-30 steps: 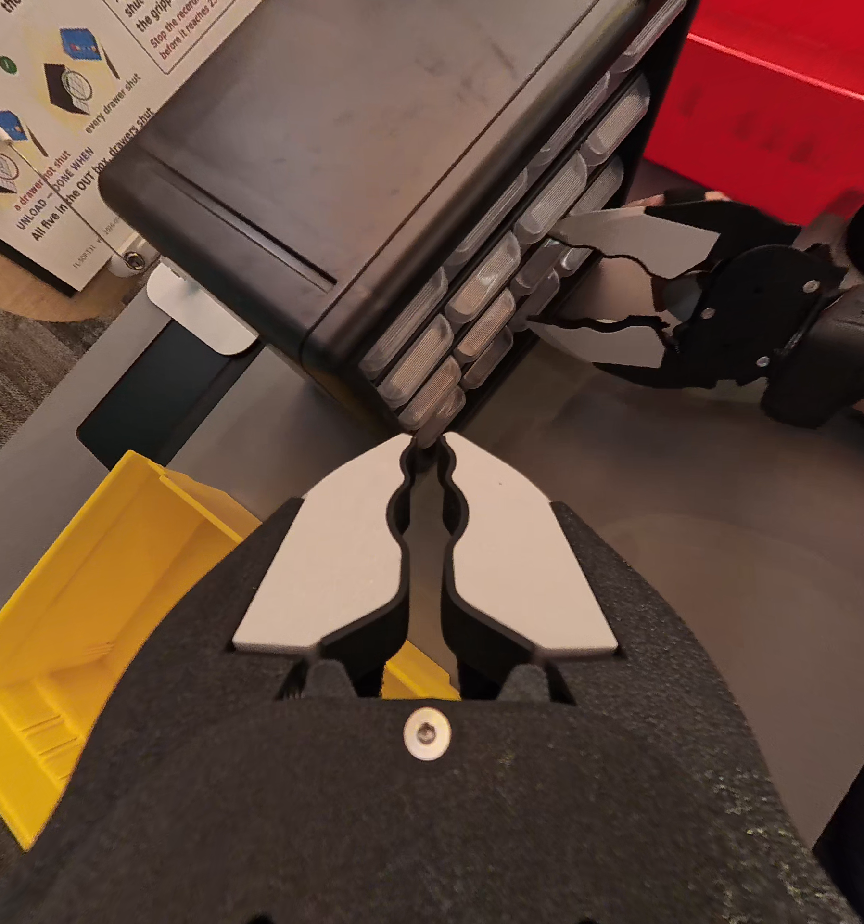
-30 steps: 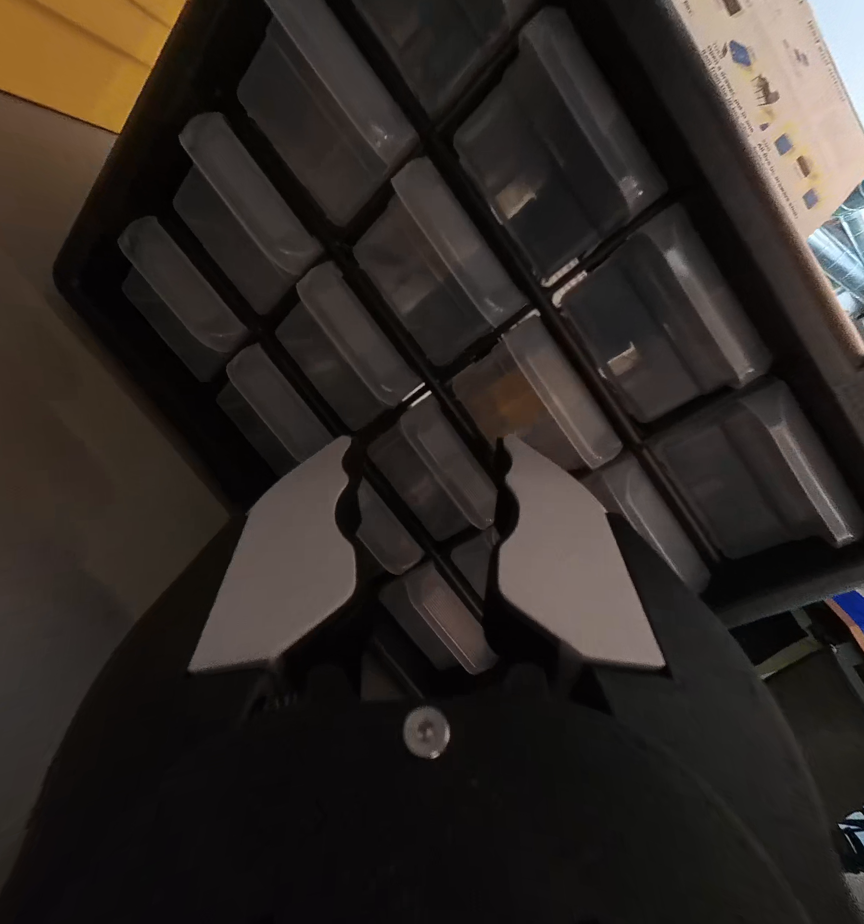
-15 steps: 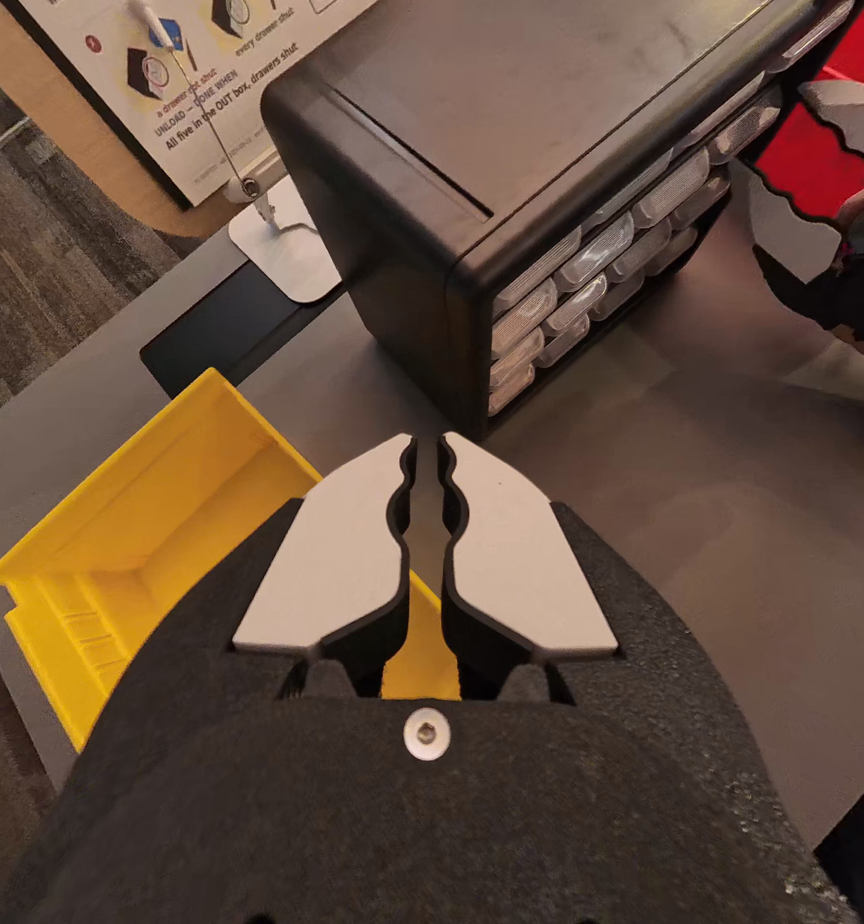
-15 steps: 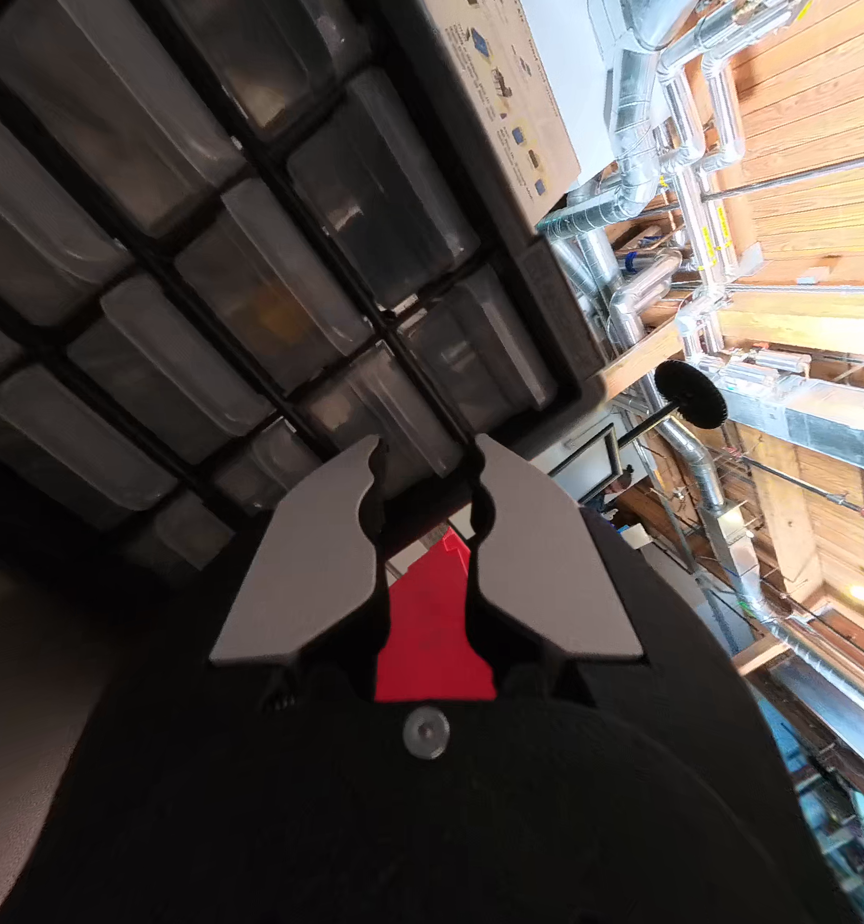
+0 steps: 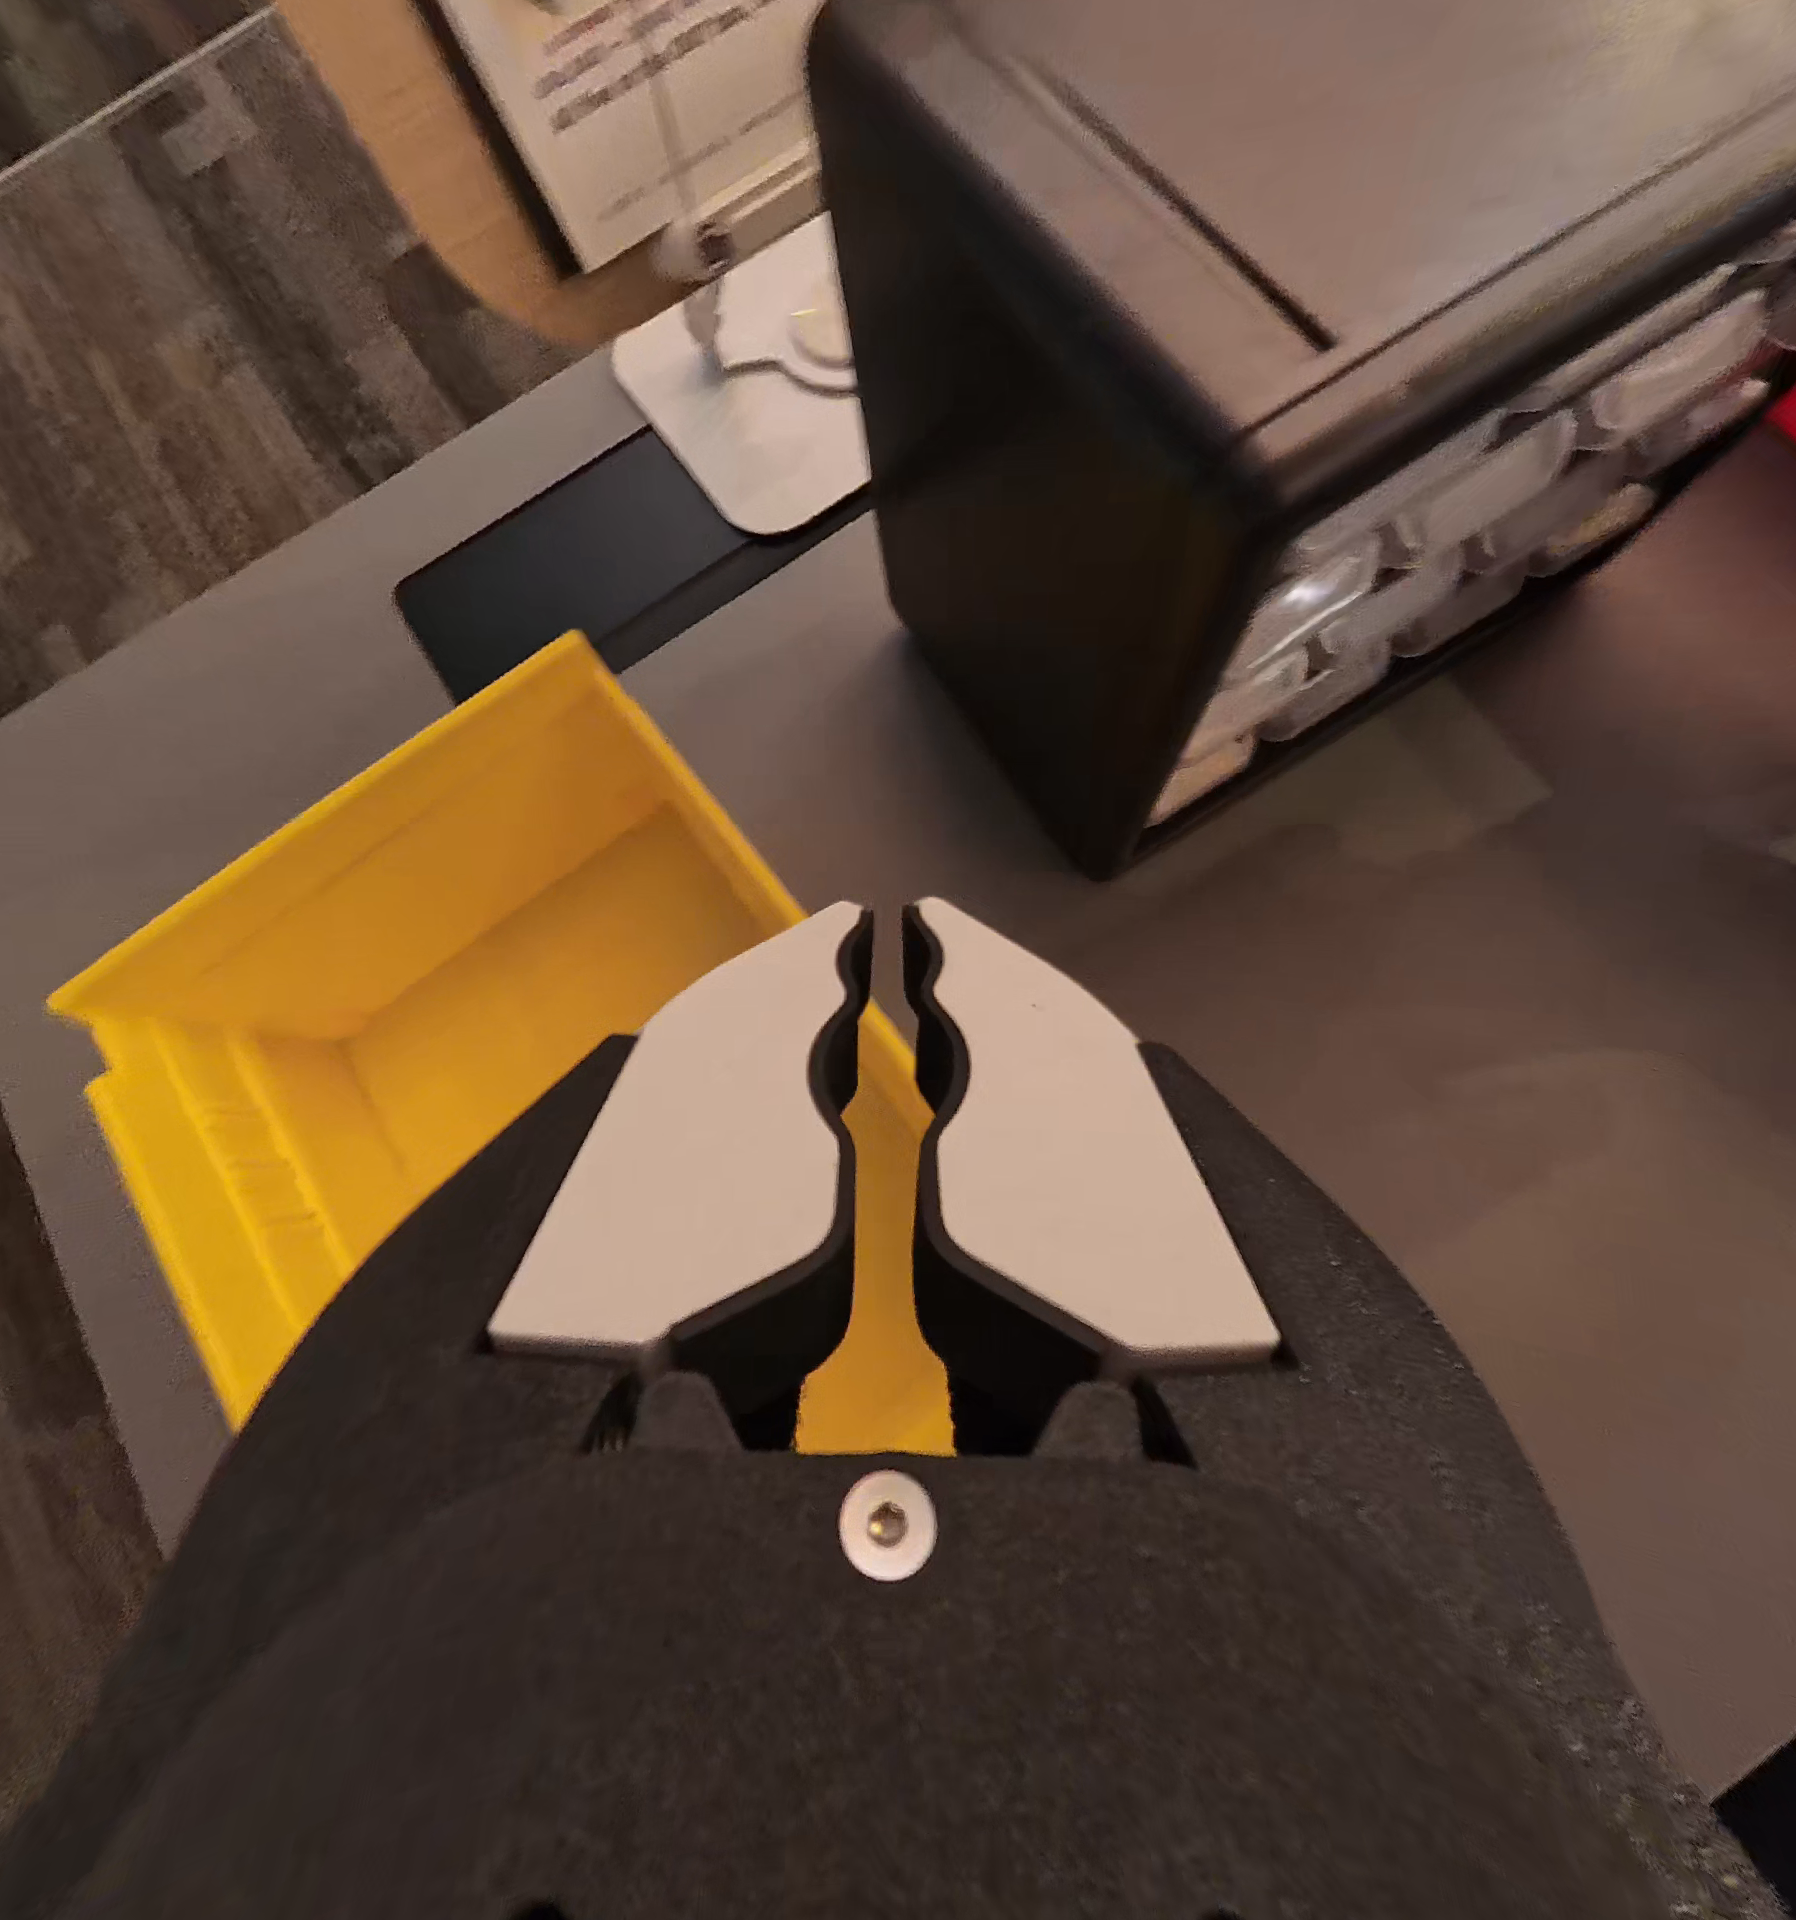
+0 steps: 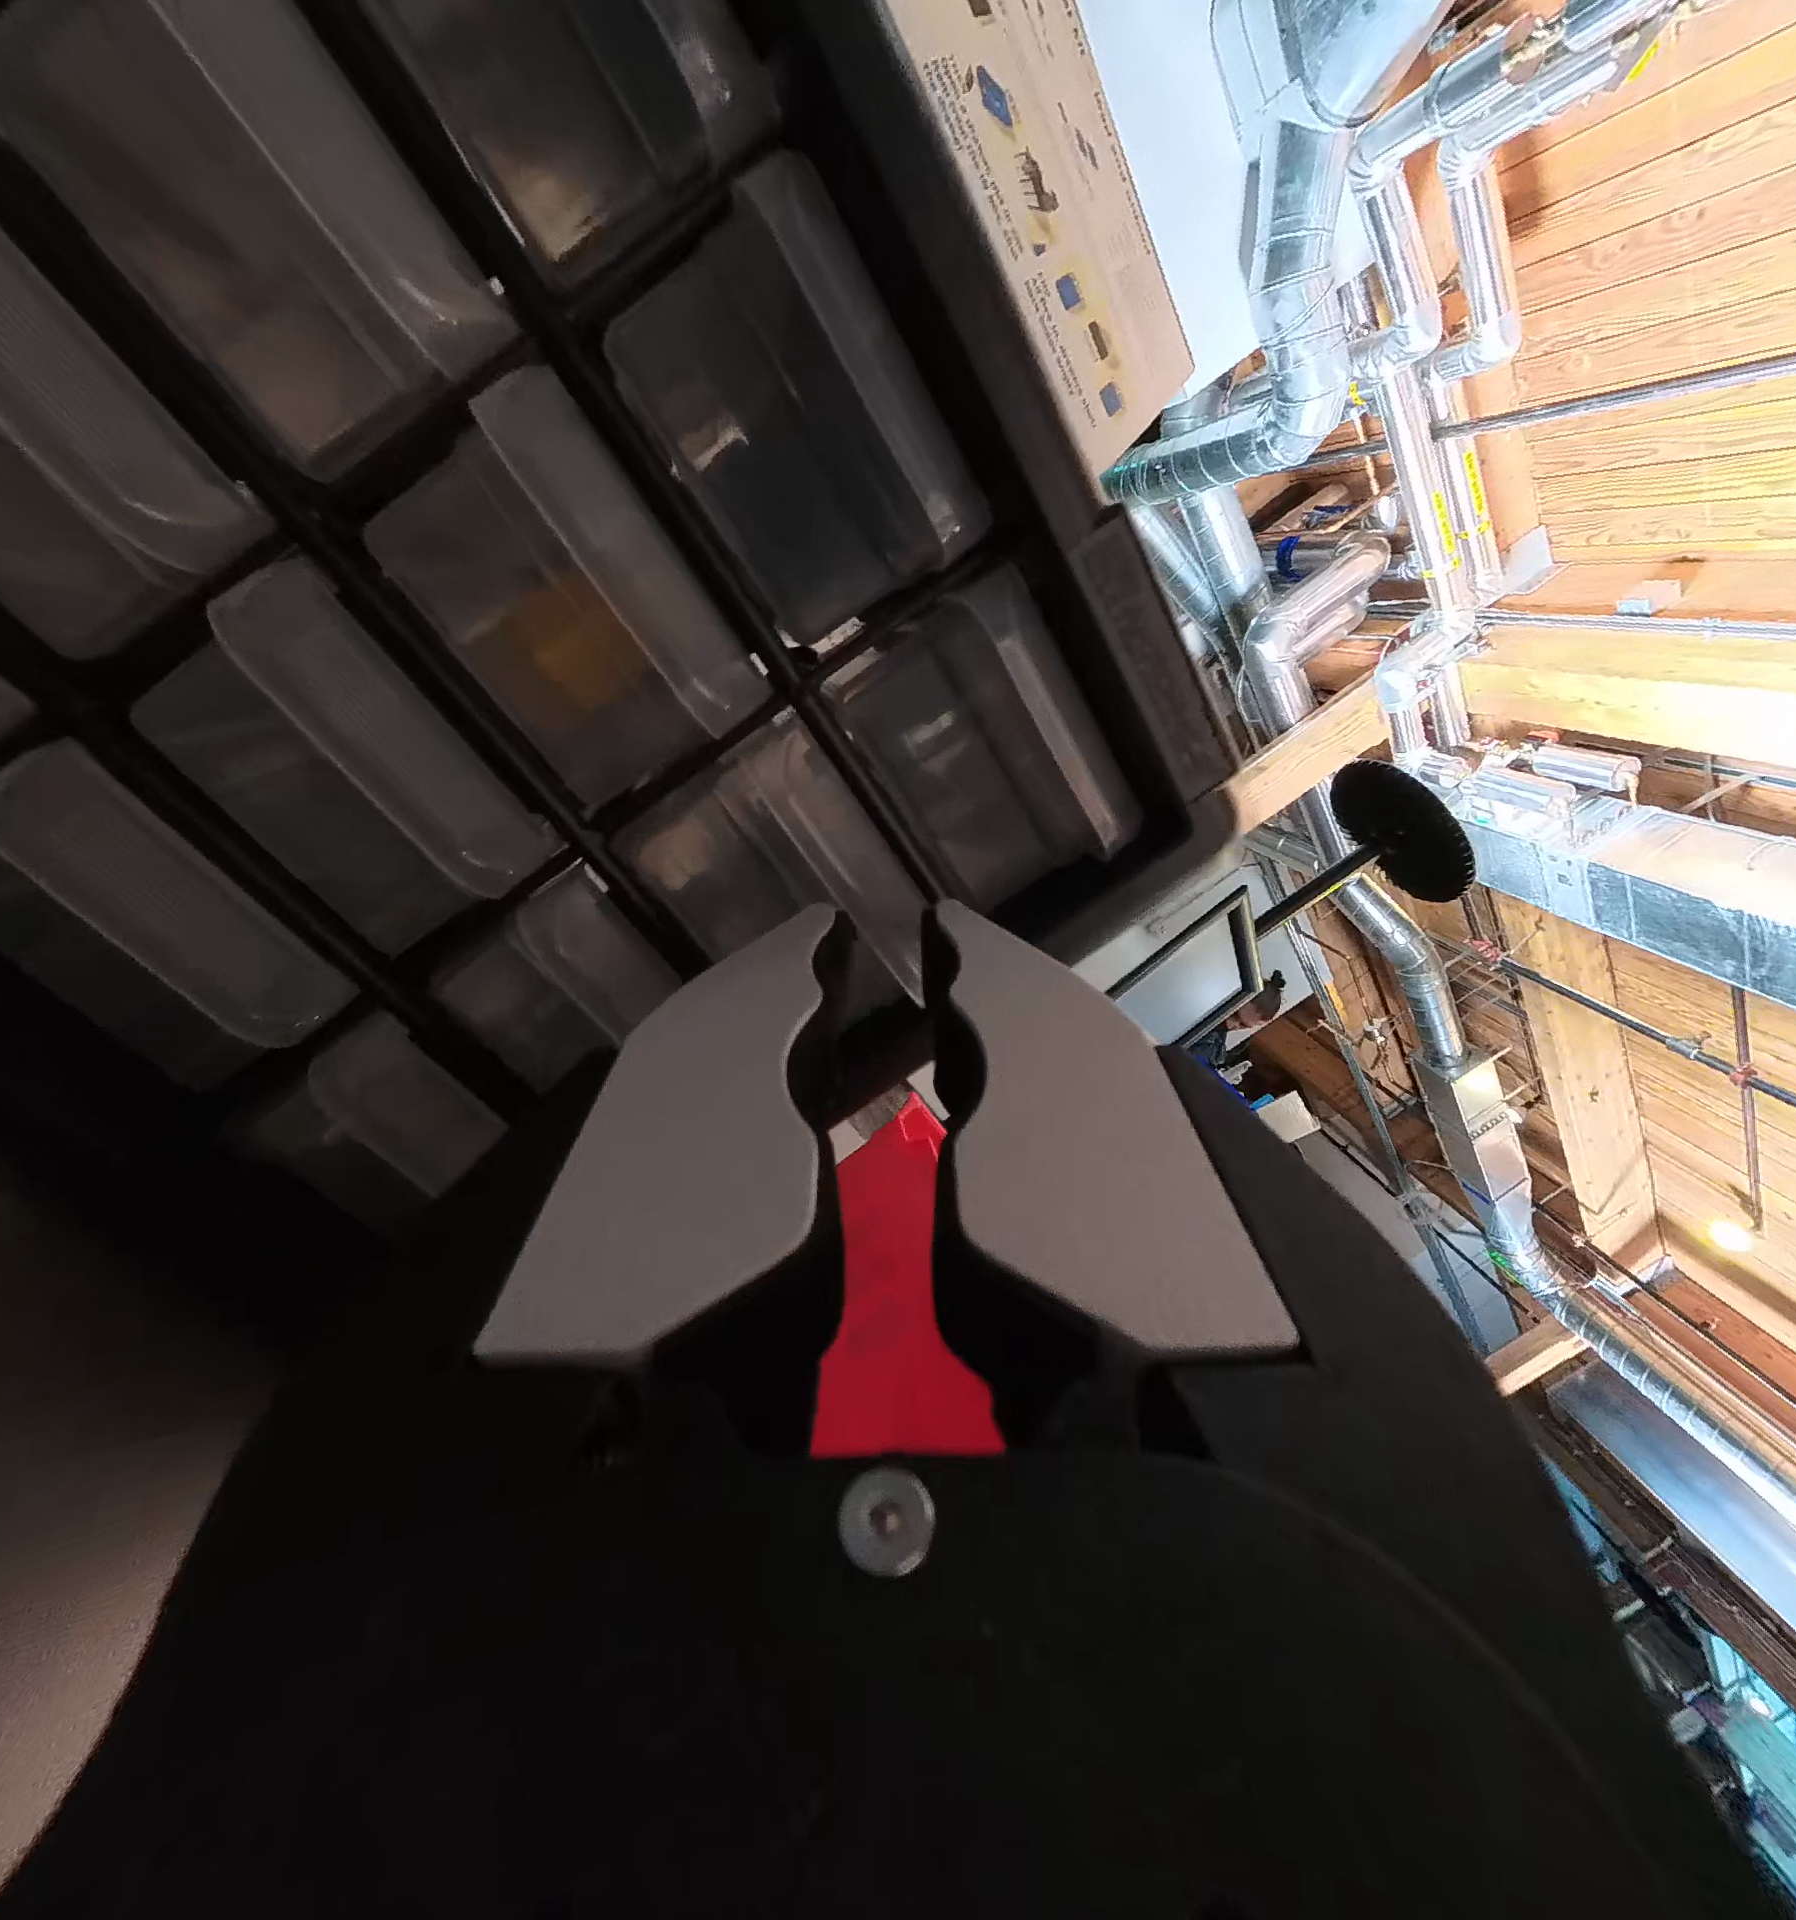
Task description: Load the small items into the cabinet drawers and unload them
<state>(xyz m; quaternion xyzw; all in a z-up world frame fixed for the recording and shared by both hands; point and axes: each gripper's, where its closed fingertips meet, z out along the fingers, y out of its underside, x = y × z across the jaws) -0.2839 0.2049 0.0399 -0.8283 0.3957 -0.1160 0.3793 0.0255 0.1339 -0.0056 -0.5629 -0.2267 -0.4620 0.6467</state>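
Yellow bin (image 5: pixel 374 997); black cabinet (image 5: pixel 1029 582) (translucent clear drawers (image 6: pixel 561 644)); red bin (image 6: pixel 899 1340); grey table (image 5: pixel 1393 1039).

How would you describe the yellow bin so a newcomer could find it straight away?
Start at the black drawer cabinet on the grey table. The yellow bin sits on the table beside its blank side wall, apart from it, and nothing shows inside. It is the only bright yellow, open-topped thing there.

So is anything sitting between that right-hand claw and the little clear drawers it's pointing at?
Nothing visible. In the right wrist view the right gripper points at the lower edge of the cabinet, with only open air before the clear drawers. All drawers look pushed in. Its fingers are slightly parted and empty; a red bin shows through the gap.
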